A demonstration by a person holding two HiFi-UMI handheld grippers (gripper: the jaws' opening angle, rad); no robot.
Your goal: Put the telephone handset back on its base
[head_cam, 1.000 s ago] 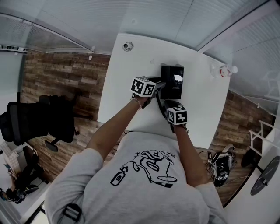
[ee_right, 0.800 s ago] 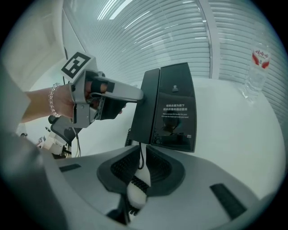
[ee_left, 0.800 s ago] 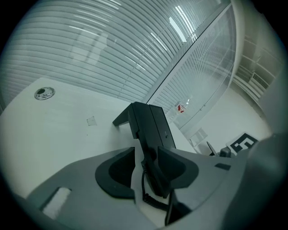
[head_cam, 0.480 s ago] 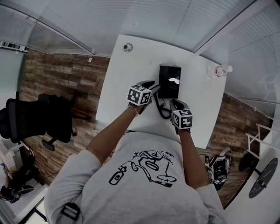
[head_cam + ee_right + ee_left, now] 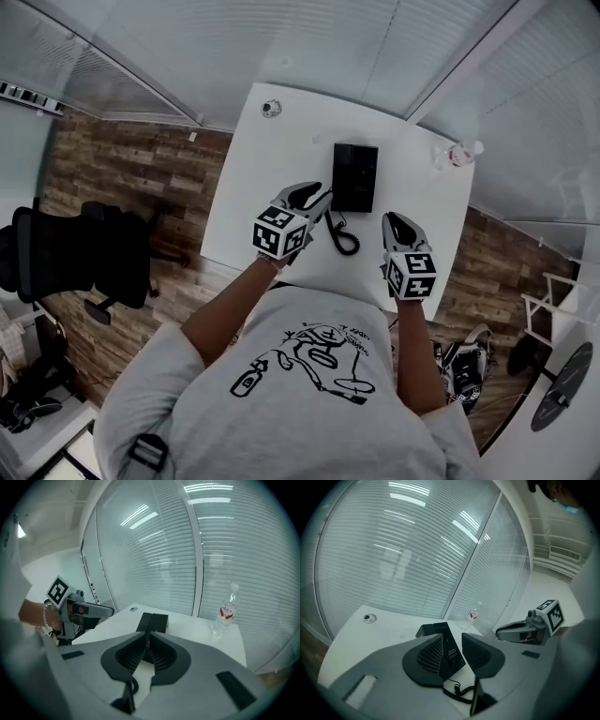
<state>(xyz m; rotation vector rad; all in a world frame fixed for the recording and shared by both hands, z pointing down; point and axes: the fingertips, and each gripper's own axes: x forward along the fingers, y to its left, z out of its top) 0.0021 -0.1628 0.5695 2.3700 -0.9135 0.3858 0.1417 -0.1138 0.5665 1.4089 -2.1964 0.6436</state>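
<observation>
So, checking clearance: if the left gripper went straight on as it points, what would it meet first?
Probably the telephone, which the left gripper frames between its open jaws, though height is unclear and it might pass over.

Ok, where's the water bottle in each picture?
Head view: the bottle is at the upper right.
Left gripper view: bottle near the middle.
Right gripper view: bottle on the right.
Landmark: the black telephone sits left of it in every view.
</observation>
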